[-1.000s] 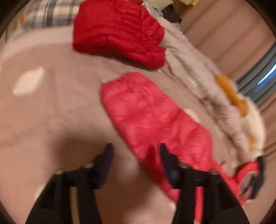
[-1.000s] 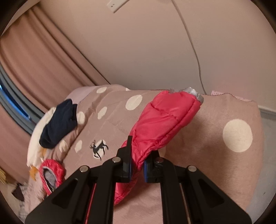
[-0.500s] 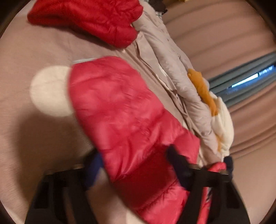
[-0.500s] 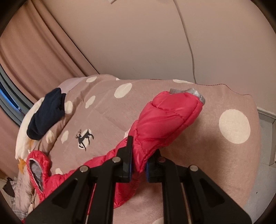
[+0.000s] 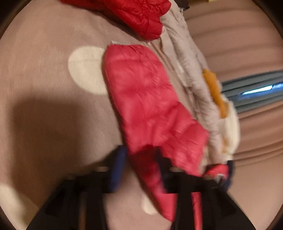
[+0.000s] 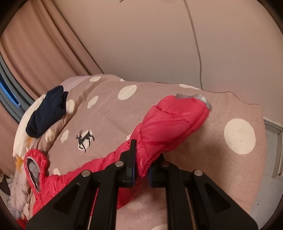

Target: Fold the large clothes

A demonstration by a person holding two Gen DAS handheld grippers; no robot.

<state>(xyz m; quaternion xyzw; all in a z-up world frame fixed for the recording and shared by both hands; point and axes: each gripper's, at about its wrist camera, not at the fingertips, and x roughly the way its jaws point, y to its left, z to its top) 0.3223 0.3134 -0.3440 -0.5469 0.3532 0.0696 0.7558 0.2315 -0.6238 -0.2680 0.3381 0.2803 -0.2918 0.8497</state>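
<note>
Your dotted blanket (image 6: pixel 109 113) covers the bed, the red jacket (image 6: pixel 169 123) sprawled across it. Your right gripper (image 6: pixel 141 172) pinches one sleeve; your left gripper (image 5: pixel 139 168) (jaws just widening) straddles the other sleeve (image 5: pixel 141 92), blurred.

No legible text, label or number anywhere.

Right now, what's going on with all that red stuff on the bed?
A person is folding a red puffer jacket on a spotted blanket, a gripper in each hand. The right gripper is clamped on one sleeve. The left gripper has fabric of the other sleeve between its jaws, which have just been opening and closing; the blur hides whether they grip. A beige coat and another red garment lie nearby.
</note>
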